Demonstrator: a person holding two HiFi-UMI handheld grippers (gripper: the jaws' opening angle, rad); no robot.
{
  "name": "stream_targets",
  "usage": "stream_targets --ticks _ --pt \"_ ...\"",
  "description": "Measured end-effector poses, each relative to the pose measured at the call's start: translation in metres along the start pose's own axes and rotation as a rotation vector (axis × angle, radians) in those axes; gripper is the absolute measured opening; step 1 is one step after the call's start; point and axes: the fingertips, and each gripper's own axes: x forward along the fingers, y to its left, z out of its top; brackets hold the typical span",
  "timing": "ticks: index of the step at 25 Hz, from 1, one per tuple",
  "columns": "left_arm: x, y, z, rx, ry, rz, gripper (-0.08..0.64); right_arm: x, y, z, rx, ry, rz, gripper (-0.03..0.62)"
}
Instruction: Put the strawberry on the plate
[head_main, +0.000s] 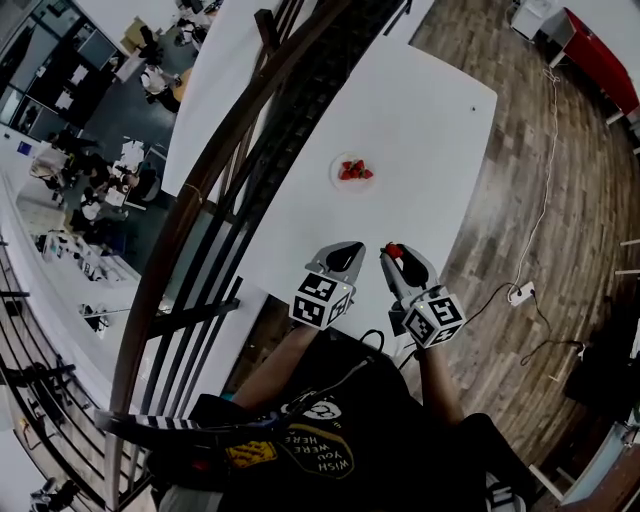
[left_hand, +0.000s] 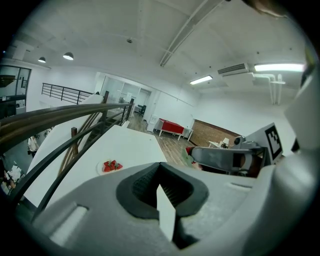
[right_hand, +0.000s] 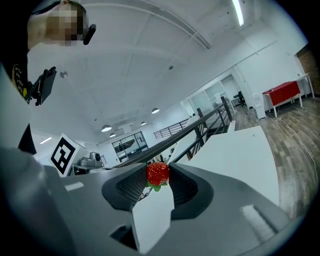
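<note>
From above, I hold both tongs over the near edge of the white table (head_main: 430, 120). My right tongs (head_main: 391, 254) are closed on a strawberry (head_main: 395, 250), which sits red at the very tips. My left tongs (head_main: 352, 246) are just beside them, jaws drawn together at the tips, with nothing between them. Further up the table, well apart from both tongs, is the plate (head_main: 335, 172), with a small heap of berries (head_main: 355, 171) on it. A dark railing (head_main: 230, 150) runs along the table's left side, and wooden floor (head_main: 570, 200) lies to its right.

In the left gripper view, my left tongs (left_hand: 160, 165) have their tips together. The ribbed pads frame only a narrow white sliver, and they hold nothing. Past them to the left, the plate (left_hand: 99, 168) rests on the table (left_hand: 130, 142) with the berries (left_hand: 112, 165) on it. My right tongs (left_hand: 192, 152) reach in from the right, with a bit of red and green at their tip. The railing (left_hand: 60, 120) curves away on the left.

In the right gripper view, my right tongs (right_hand: 158, 176) stand a fair way apart, with the strawberry (right_hand: 158, 173) pinched between the pads at the tips. Its green leaves point down towards me. The table (right_hand: 240, 150) stretches off to the right, and the railing (right_hand: 200, 125) runs beside it. I cannot see the plate here.
</note>
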Motion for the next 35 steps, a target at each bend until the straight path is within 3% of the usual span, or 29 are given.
stream_targets --ticks 23,35 --pt "0.033 0.106 0.012 -0.026 0.063 -0.005 0.003 0.102 -0.038 0.004 -0.004 0.044 -0.088 0.140" --pt "0.059 0.150 -0.008 -0.073 0.109 0.010 0.003 0.145 -0.072 -0.028 -0.045 0.135 -0.126 0.140"
